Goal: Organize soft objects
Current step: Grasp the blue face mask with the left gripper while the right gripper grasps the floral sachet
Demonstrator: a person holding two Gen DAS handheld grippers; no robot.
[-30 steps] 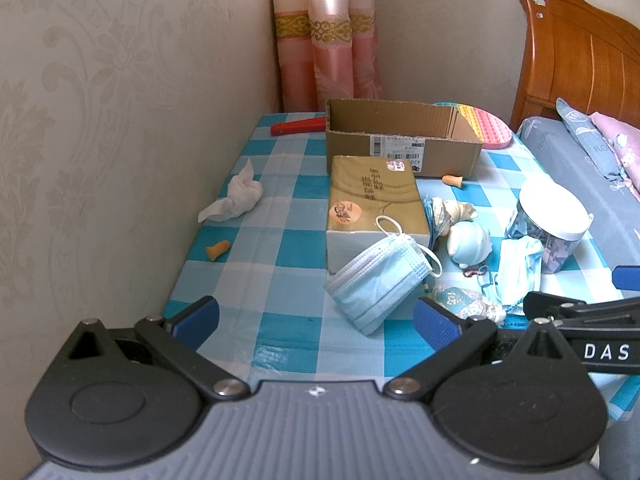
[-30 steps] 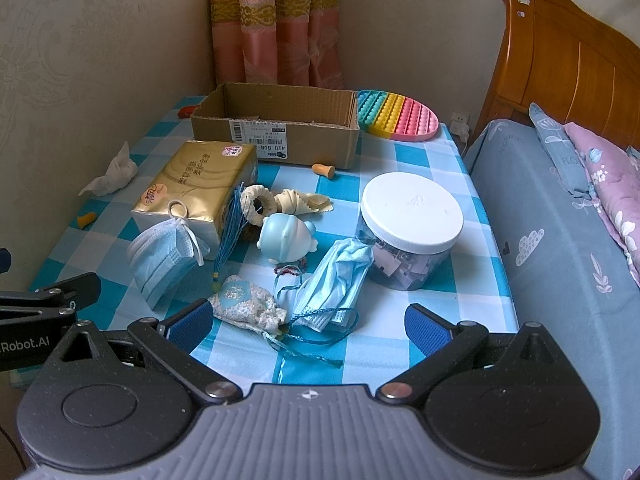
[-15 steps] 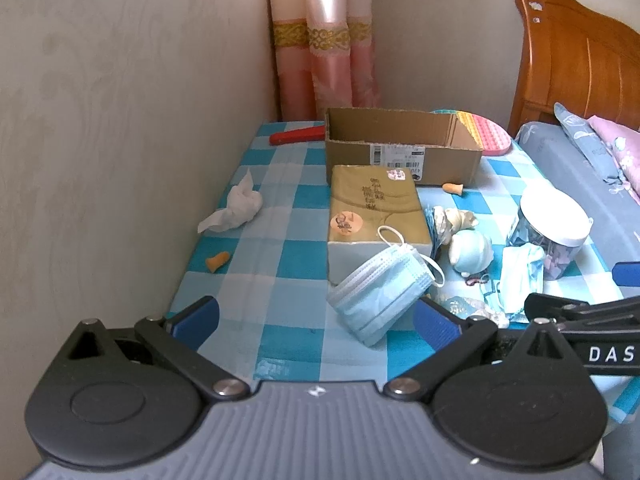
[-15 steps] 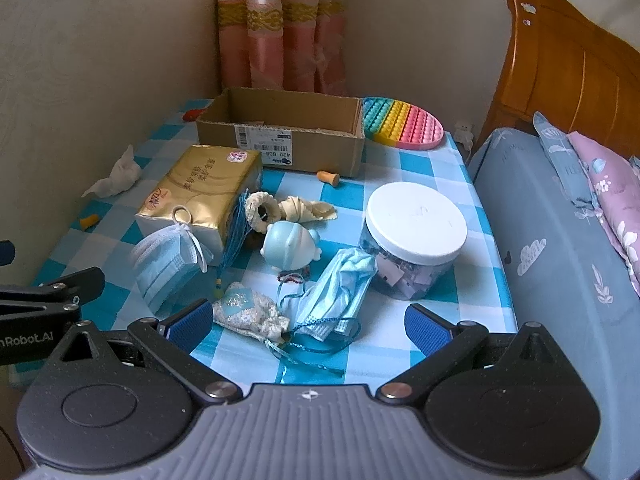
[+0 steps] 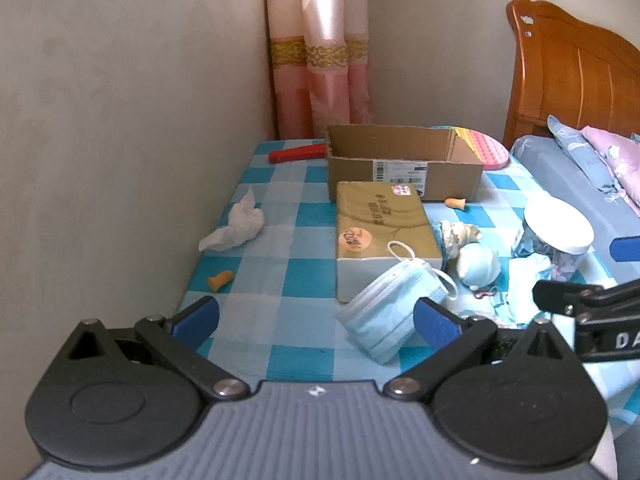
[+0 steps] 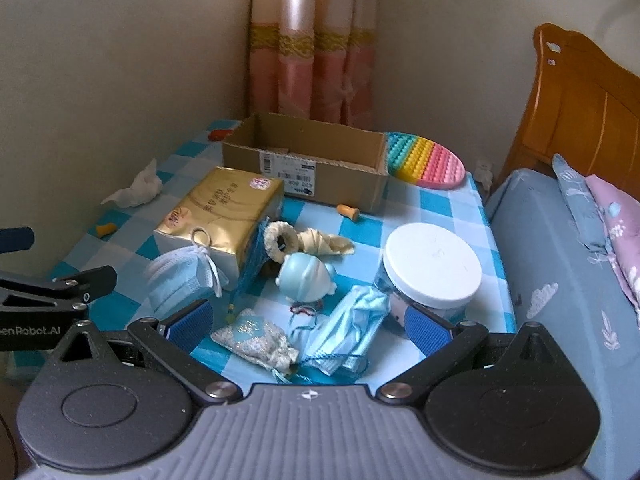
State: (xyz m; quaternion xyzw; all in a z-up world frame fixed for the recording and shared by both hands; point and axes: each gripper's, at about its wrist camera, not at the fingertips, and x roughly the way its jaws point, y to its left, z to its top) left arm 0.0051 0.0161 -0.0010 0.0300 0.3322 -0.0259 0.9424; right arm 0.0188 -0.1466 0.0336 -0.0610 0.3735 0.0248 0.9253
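A blue checked table [image 5: 292,272] carries an open cardboard box [image 5: 400,160] at the back. In front of it lie a gold tissue pack [image 5: 380,224], a blue face mask [image 5: 396,312] leaning on the pack, a crumpled white tissue [image 5: 240,228] and an orange earplug [image 5: 219,280]. In the right wrist view a second crumpled mask [image 6: 352,328], a glittery pouch [image 6: 256,338], a pale blue soft toy [image 6: 306,282] and a cream scrunchie [image 6: 280,238] sit near the front. My left gripper [image 5: 316,320] and right gripper [image 6: 308,322] are both open, empty, above the near edge.
A jar with a white lid [image 6: 434,272] stands right of the soft things. A rainbow pop pad [image 6: 424,160] lies behind the box, a red object [image 5: 298,153] at the back left. A wall runs along the left, a bed [image 6: 560,280] along the right.
Both grippers have drawn back and risen, so the table looks farther and more wall and curtain show. Nothing on the table has moved.
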